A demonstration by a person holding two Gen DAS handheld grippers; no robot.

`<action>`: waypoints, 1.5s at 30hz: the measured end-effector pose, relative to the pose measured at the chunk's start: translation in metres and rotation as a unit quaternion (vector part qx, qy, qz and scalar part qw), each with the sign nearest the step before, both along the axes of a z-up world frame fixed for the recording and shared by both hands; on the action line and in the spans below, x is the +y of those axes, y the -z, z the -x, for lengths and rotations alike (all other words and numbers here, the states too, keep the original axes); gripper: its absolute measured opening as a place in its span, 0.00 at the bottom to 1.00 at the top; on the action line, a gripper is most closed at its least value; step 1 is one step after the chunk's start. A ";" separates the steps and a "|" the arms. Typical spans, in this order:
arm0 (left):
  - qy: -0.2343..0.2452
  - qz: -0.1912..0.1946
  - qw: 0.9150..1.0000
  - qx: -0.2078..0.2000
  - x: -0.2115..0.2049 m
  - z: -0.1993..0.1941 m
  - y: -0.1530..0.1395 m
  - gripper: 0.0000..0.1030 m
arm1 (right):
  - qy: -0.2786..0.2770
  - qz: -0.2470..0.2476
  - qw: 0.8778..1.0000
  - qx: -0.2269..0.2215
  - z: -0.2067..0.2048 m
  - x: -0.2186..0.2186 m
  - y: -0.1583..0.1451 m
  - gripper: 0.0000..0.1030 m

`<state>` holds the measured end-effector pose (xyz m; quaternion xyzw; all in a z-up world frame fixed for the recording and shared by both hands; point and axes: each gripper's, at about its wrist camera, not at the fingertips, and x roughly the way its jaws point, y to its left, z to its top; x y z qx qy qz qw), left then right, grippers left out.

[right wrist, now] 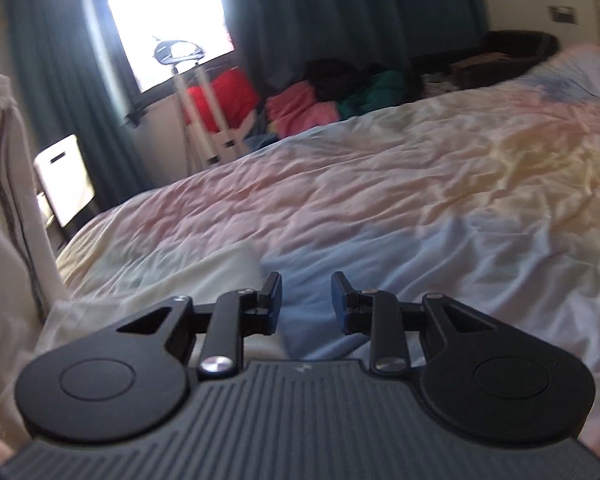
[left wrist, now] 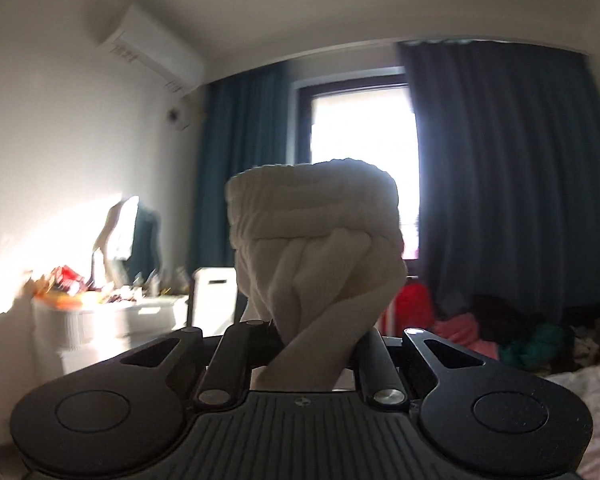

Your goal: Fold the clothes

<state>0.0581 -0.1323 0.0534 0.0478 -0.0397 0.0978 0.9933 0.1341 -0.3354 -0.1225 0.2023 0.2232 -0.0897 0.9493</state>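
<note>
The cream knit garment (left wrist: 314, 248) is bunched up and raised in the air, clamped in my left tool (left wrist: 314, 344). My right tool (right wrist: 306, 300) hovers with fingers apart over the rumpled bed (right wrist: 420, 184).

One cream garment (left wrist: 316, 240) – two curtains (left wrist: 508, 168), one bed (right wrist: 380, 184).
</note>
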 end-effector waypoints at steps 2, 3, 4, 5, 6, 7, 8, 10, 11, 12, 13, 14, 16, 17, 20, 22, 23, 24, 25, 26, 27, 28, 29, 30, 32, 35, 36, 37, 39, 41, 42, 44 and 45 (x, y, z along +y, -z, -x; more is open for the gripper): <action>0.026 -0.029 0.999 0.007 -0.039 -0.002 0.024 0.14 | 0.029 -0.017 0.999 -0.022 0.005 -0.015 -0.004 0.30; 0.039 -0.049 0.998 0.021 -0.053 -0.008 0.042 0.15 | 0.045 -0.020 0.998 -0.033 0.008 -0.021 -0.006 0.30; 0.053 -0.070 0.995 0.036 -0.066 -0.013 0.062 0.15 | 0.060 -0.024 0.997 -0.043 0.010 -0.027 -0.008 0.30; 0.067 -0.092 0.992 0.051 -0.079 -0.019 0.081 0.15 | 0.072 -0.032 0.996 -0.049 0.011 -0.033 -0.007 0.30; 0.079 -0.117 0.988 0.070 -0.089 -0.022 0.103 0.15 | 0.080 -0.042 0.995 -0.052 0.012 -0.039 -0.006 0.30; 0.090 -0.144 0.981 0.089 -0.099 -0.025 0.125 0.15 | 0.087 -0.053 0.993 -0.053 0.012 -0.044 -0.004 0.30; 0.099 -0.169 0.975 0.110 -0.103 -0.027 0.146 0.15 | 0.091 -0.065 0.992 -0.050 0.011 -0.049 0.000 0.30; 0.113 -0.202 0.963 0.141 -0.106 -0.029 0.170 0.17 | 0.096 -0.089 0.990 -0.043 0.009 -0.057 0.007 0.30; 0.120 -0.218 0.957 0.151 -0.106 -0.028 0.176 0.18 | 0.092 -0.099 0.990 -0.039 0.006 -0.058 0.011 0.30; 0.127 -0.234 0.951 0.160 -0.105 -0.028 0.183 0.24 | 0.087 -0.107 0.990 -0.036 0.004 -0.058 0.013 0.30; 0.134 -0.250 0.944 0.169 -0.105 -0.028 0.189 0.33 | 0.081 -0.115 0.990 -0.034 0.002 -0.057 0.015 0.30; 0.143 -0.264 0.938 0.175 -0.106 -0.028 0.191 0.39 | 0.075 -0.122 0.989 -0.031 0.000 -0.057 0.017 0.30; 0.164 -0.279 0.927 0.189 -0.106 -0.028 0.188 0.70 | 0.064 -0.136 0.988 -0.028 -0.003 -0.056 0.021 0.30; 0.172 -0.283 0.923 0.197 -0.103 -0.030 0.187 0.77 | 0.060 -0.140 0.988 -0.029 -0.004 -0.055 0.021 0.30; 0.212 -0.290 0.903 0.235 -0.086 -0.029 0.182 0.87 | 0.051 -0.156 0.986 -0.031 -0.004 -0.055 0.023 0.30; 0.231 -0.307 0.888 0.254 -0.070 -0.026 0.178 0.89 | 0.044 -0.173 0.983 -0.034 -0.004 -0.058 0.025 0.31; 0.241 -0.316 0.879 0.263 -0.062 -0.025 0.176 0.91 | 0.038 -0.182 0.982 -0.036 -0.003 -0.059 0.026 0.31; 0.247 -0.326 0.872 0.267 -0.058 -0.013 0.175 0.93 | 0.031 -0.192 0.980 -0.037 -0.003 -0.059 0.026 0.31; 0.250 -0.335 0.868 0.268 -0.050 -0.007 0.173 0.95 | 0.023 -0.200 0.979 -0.039 -0.003 -0.058 0.026 0.31; 0.252 -0.342 0.864 0.269 -0.039 -0.004 0.171 0.96 | 0.013 -0.205 0.978 -0.042 -0.002 -0.056 0.026 0.31; 0.252 -0.345 0.862 0.272 -0.025 -0.001 0.169 0.96 | 0.003 -0.210 0.977 -0.045 -0.002 -0.055 0.026 0.31; 0.250 -0.344 0.863 0.272 -0.010 0.001 0.167 0.96 | -0.009 -0.218 0.975 -0.050 -0.002 -0.052 0.025 0.31; 0.246 -0.341 0.865 0.272 0.004 0.003 0.165 0.97 | -0.023 -0.229 0.972 -0.055 -0.001 -0.050 0.025 0.31; 0.237 -0.334 0.871 0.271 0.016 0.002 0.165 0.98 | -0.038 -0.240 0.968 -0.061 -0.001 -0.048 0.024 0.32; 0.214 -0.317 0.885 0.267 0.040 -0.004 0.167 0.98 | -0.066 -0.270 0.957 -0.077 0.003 -0.043 0.025 0.42; 0.183 -0.299 0.895 0.274 0.064 -0.019 0.172 0.98 | -0.087 -0.299 0.947 -0.080 0.010 -0.035 0.022 0.87; 0.176 -0.307 0.896 0.267 0.070 -0.022 0.174 0.98 | -0.091 -0.297 0.948 -0.074 0.012 -0.031 0.020 0.86; 0.172 -0.315 0.896 0.262 0.074 -0.025 0.176 0.98 | -0.095 -0.288 0.951 -0.065 0.013 -0.027 0.018 0.86; 0.163 -0.319 0.897 0.259 0.082 -0.033 0.178 0.98 | -0.096 -0.262 0.959 -0.044 0.016 -0.017 0.016 0.86; 0.153 -0.303 0.901 0.269 0.087 -0.043 0.175 0.98 | -0.105 -0.252 0.962 -0.019 0.013 -0.006 0.019 0.87; 0.145 -0.298 0.904 0.271 0.090 -0.047 0.173 0.98 | -0.111 -0.250 0.962 -0.006 0.011 -0.001 0.023 0.87; 0.132 -0.290 0.908 0.272 0.095 -0.054 0.171 0.99 | -0.122 -0.245 0.961 0.020 0.007 0.010 0.029 0.86; 0.129 -0.286 0.909 0.273 0.098 -0.056 0.170 0.99 | -0.128 -0.244 0.961 0.033 0.004 0.015 0.033 0.86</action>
